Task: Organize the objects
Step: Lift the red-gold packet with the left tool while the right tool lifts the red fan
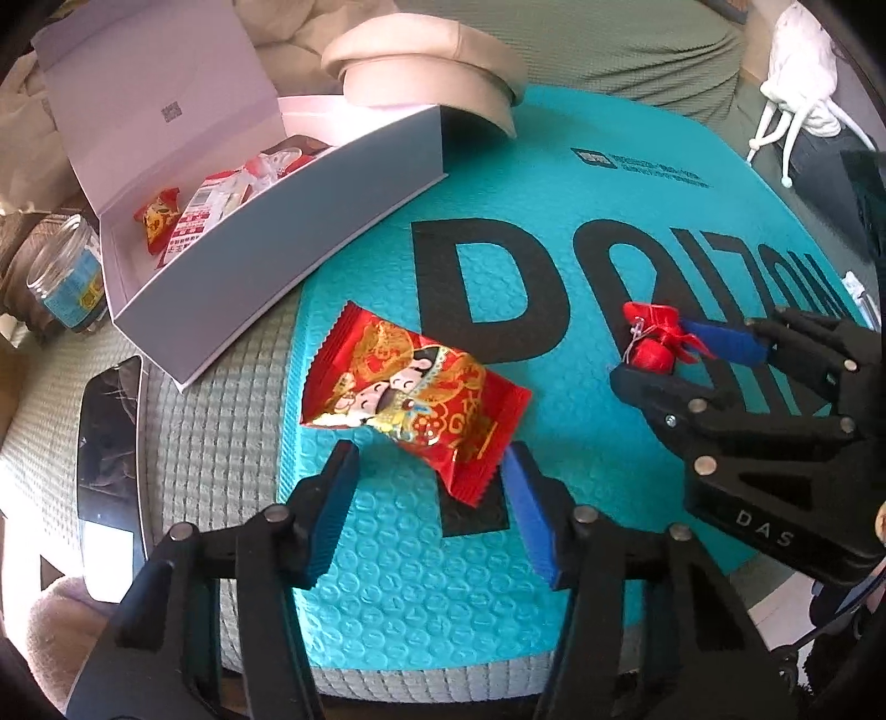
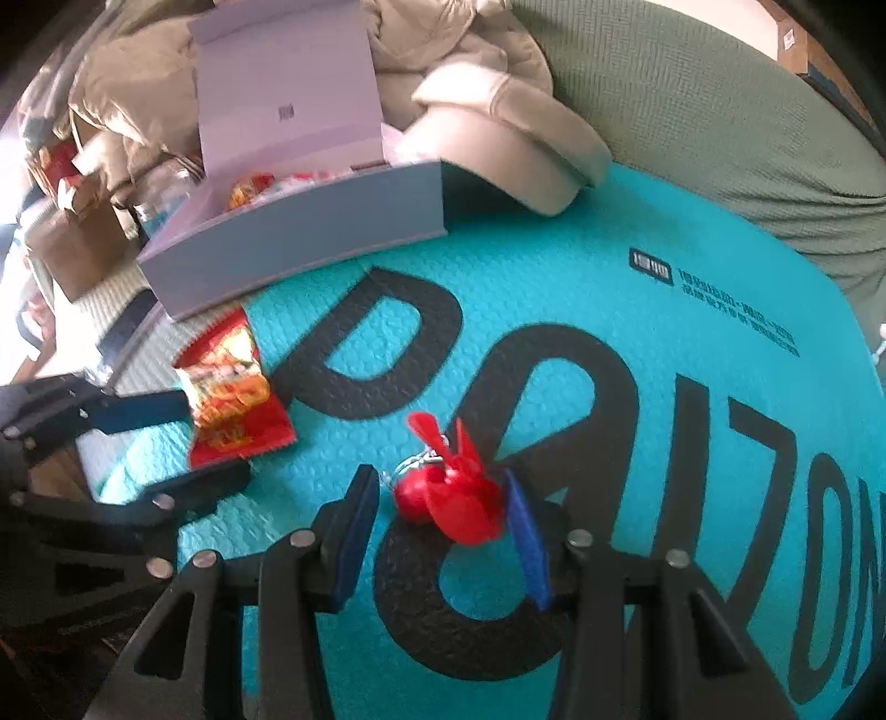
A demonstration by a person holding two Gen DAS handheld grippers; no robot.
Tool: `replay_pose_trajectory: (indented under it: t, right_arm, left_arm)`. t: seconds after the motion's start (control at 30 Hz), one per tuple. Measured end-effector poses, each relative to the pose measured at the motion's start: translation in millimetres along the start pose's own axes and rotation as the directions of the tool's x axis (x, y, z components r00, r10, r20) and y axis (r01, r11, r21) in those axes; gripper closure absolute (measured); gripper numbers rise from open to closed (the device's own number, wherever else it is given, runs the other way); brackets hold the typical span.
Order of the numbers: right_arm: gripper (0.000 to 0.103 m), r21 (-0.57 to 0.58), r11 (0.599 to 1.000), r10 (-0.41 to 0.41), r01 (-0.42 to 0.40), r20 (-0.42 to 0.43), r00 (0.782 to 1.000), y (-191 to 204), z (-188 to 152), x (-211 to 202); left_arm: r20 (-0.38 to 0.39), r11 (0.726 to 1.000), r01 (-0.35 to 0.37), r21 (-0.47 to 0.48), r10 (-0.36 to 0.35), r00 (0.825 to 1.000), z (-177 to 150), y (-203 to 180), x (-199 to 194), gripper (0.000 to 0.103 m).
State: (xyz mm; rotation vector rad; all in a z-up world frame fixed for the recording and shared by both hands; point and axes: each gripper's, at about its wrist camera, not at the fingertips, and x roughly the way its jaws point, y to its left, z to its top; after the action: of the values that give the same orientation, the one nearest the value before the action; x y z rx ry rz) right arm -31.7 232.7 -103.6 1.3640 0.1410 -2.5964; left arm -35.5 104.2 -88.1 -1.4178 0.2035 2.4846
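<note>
A red and gold snack packet [image 1: 412, 396] lies on the teal bubble mailer [image 1: 554, 266]. My left gripper [image 1: 429, 498] is open, its fingers on either side of the packet's near end. A small red pouch with a bow [image 2: 451, 493] lies on the mailer between the fingers of my right gripper [image 2: 443, 531], which is open around it. In the left wrist view the right gripper [image 1: 664, 354] shows at the right, around the pouch [image 1: 653, 338]. The open white box [image 1: 277, 221] holds several snack packets.
A beige cap [image 1: 426, 66] lies behind the box. A glass jar [image 1: 66, 271] and a phone [image 1: 108, 476] are at the left on the green quilted cover. Beige clothing [image 2: 432, 50] and cardboard boxes [image 2: 77, 243] are piled at the back left.
</note>
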Motion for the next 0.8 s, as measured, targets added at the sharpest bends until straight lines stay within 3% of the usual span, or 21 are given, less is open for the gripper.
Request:
replay_pose_trajectory:
  t: [0.07,0.23,0.47,0.5,0.57,0.63,0.7,0.8]
  right_arm:
    - [0.056,0.008,1.0,0.006,-0.006,0.003,1.0,-1,-1,0]
    - [0.064,0.001,1.0,0.008,-0.008,0.0,1.0,-1,-3,-2]
    - [0.064,0.006,1.0,0.026,-0.026,-0.007,1.0,0,-3,-2]
    - [0.064,0.008,1.0,0.03,-0.03,-0.008,1.0,0,-3,-2]
    - [0.064,0.016,0.999,0.036,-0.036,-0.012,0.999,-1,-2,-2]
    - [0.064,0.027,0.999,0.044,-0.044,-0.016,0.999,-3,-2,-2]
    - [0.064,0.039,0.998,0.054,-0.053,-0.018,0.998,-5,-2,-2]
    - [0.064,0.053,0.997,0.061,-0.06,-0.02,0.998,-9,-1,-3]
  left_arm:
    - [0.003,1.0,0.009,-0.017,-0.009,1.0,1,3,1,0.054]
    - [0.016,0.997,0.007,-0.082,-0.006,1.0,0,15,-2,0.079]
    - [0.032,0.972,0.132,-0.195,-0.128,0.991,0,37,-5,0.079]
    - [0.036,0.964,0.146,-0.222,-0.141,0.989,1,41,-6,0.077]
    - [0.04,0.948,0.163,-0.273,-0.158,0.987,2,48,-6,0.063]
    - [0.054,0.933,0.169,-0.317,-0.16,0.986,4,52,-6,0.033]
    - [0.079,0.928,0.16,-0.336,-0.142,0.987,7,55,-8,0.03]
    - [0.048,0.94,0.132,-0.315,-0.123,0.991,18,50,-2,0.03]
